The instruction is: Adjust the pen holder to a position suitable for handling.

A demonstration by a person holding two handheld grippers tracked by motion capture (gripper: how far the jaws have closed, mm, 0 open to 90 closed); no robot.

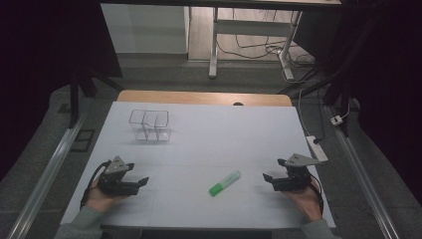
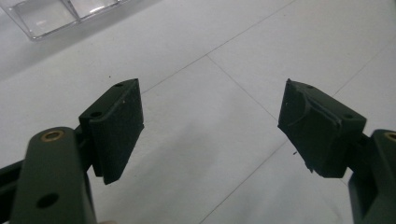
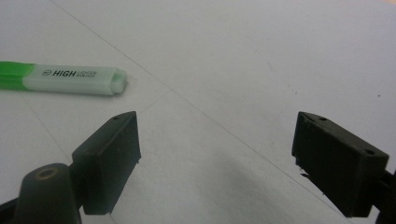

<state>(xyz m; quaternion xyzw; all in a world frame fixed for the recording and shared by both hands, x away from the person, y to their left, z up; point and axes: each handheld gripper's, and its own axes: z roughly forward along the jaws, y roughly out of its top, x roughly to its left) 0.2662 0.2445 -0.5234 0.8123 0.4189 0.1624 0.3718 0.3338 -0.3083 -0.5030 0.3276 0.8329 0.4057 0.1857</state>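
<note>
A green highlighter (image 1: 225,183) lies flat on the white table top, between the two hands. In the right gripper view the highlighter (image 3: 65,78) lies at the upper left, beyond the jaws. My left gripper (image 1: 139,180) rests at the front left of the table, open with nothing between its jaws (image 2: 210,123). My right gripper (image 1: 271,179) sits at the front right, a short way right of the highlighter, also open and empty (image 3: 215,149). A clear plastic organiser (image 1: 150,125) with compartments stands at the back left; its corner (image 2: 56,16) shows in the left gripper view.
The white sheet (image 1: 209,139) covers the wooden table. A power strip (image 1: 316,147) lies at the right edge. Beyond the table's far edge stand desk legs and cables (image 1: 259,47) on the floor.
</note>
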